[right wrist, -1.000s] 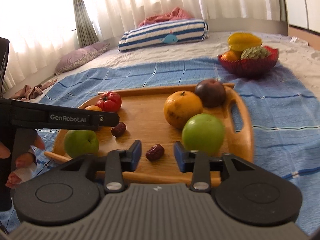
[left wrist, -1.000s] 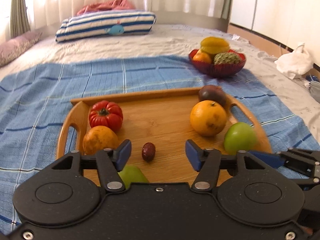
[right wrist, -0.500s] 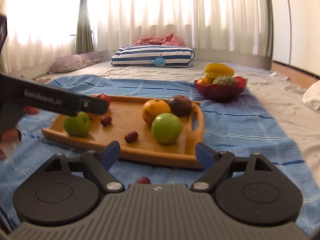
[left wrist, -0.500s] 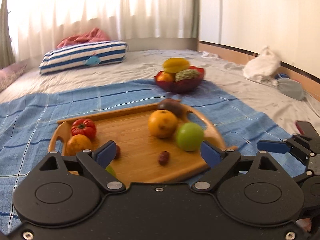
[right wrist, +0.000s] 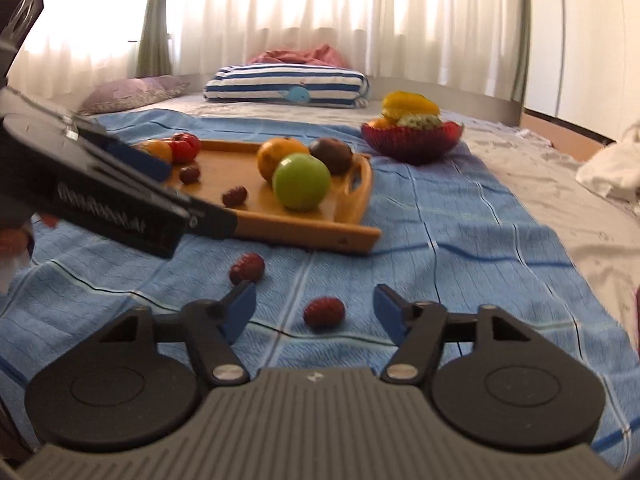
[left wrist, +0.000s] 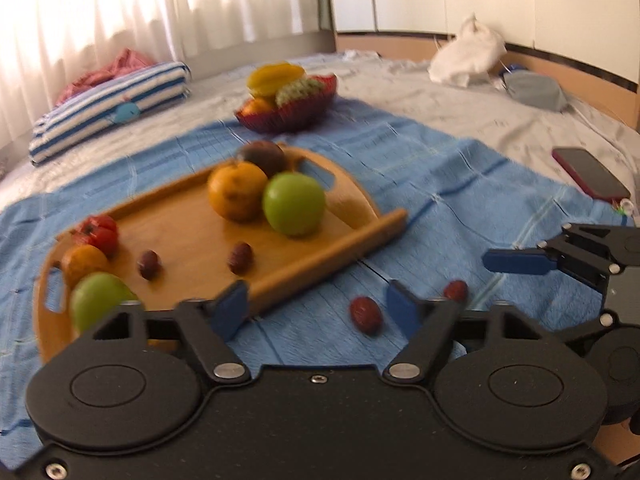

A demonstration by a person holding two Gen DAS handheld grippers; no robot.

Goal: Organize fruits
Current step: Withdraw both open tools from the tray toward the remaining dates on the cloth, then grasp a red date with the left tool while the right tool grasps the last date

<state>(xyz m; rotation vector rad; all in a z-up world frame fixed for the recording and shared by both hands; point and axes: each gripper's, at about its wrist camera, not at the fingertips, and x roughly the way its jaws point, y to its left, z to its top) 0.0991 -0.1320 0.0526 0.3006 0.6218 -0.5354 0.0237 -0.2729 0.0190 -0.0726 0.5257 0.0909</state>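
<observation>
A wooden tray (left wrist: 328, 256) on the blue cloth holds two green apples (left wrist: 294, 204), oranges, a tomato (left wrist: 98, 232), a dark fruit and two dates (left wrist: 240, 257). Two red dates lie on the cloth in front of it. One date (left wrist: 365, 314) sits between the closing jaws of my left gripper (left wrist: 316, 309), near the right finger, untouched. The other date (right wrist: 324, 311) lies between the closing jaws of my right gripper (right wrist: 315, 310), pads clear of it. My right gripper's blue finger (left wrist: 516, 261) shows at the right of the left wrist view.
A red bowl (right wrist: 412, 140) of fruit stands beyond the tray. A striped pillow (right wrist: 286, 88) lies at the head of the bed. A phone (left wrist: 588, 174) and white cloth (left wrist: 468, 54) lie to the right. My left gripper's body (right wrist: 112, 196) crosses the right wrist view.
Both grippers have drawn back from over the tray to the cloth by its corner. Their jaws spread wide, then narrowed, each around a date lying on the cloth.
</observation>
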